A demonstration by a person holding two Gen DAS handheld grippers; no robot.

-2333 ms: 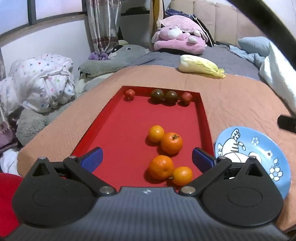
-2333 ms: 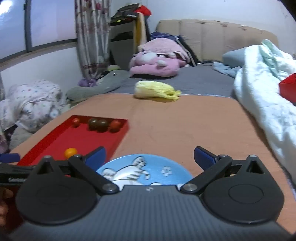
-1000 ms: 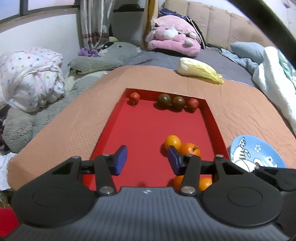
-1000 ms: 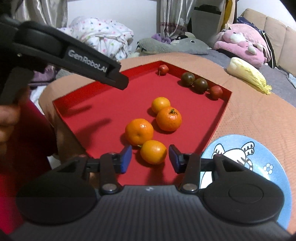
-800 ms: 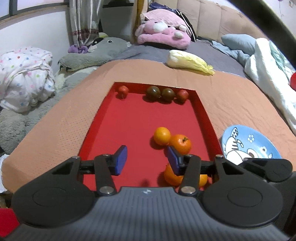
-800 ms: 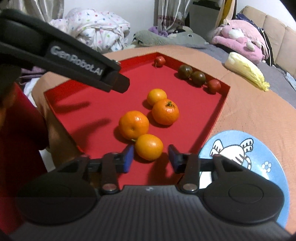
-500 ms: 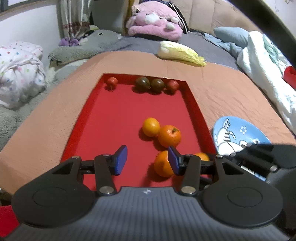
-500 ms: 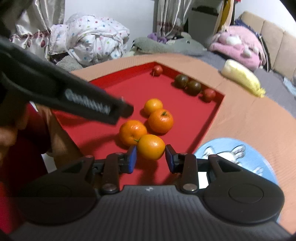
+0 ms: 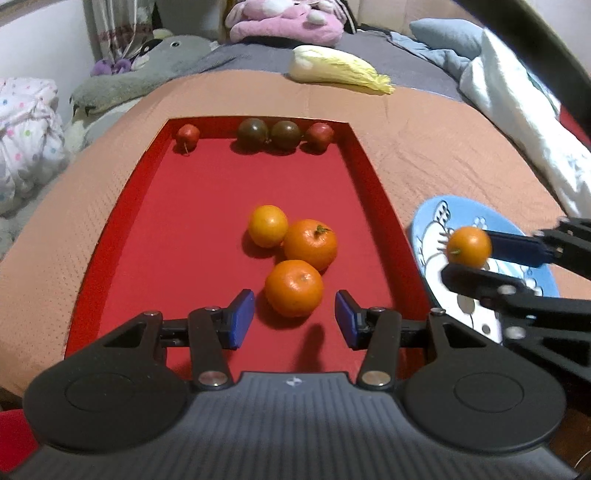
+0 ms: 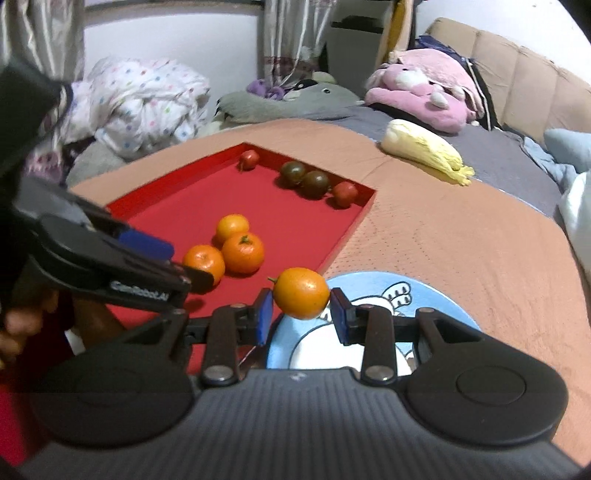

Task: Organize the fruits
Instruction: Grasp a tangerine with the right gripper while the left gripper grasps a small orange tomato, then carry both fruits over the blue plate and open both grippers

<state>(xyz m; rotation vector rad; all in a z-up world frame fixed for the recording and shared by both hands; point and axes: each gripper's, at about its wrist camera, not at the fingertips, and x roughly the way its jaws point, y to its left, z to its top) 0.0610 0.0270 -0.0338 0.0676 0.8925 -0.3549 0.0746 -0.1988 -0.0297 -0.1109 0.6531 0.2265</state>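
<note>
My right gripper (image 10: 302,314) is shut on a small orange (image 10: 301,292) and holds it above the left rim of the blue cartoon plate (image 10: 424,295); the held orange (image 9: 468,246) and the plate (image 9: 436,218) also show in the left wrist view. My left gripper (image 9: 294,319) is open, its pads either side of the nearest orange (image 9: 293,288) in the red tray (image 9: 184,206). Two more oranges (image 9: 310,243) lie just beyond it. Two small red fruits (image 9: 187,134) and two dark ones (image 9: 252,132) line the tray's far wall.
A pale yellow cabbage (image 9: 336,70) lies on the orange cloth beyond the tray. A pink plush (image 9: 284,18), a grey plush (image 9: 147,70) and white bedding (image 9: 517,110) surround the cloth. The left gripper's arm (image 10: 92,258) crosses the tray's near side in the right wrist view.
My right gripper closed on the small orange, lifted it out of the tray and carried it right, over the plate. My left gripper opened wider around the nearest orange.
</note>
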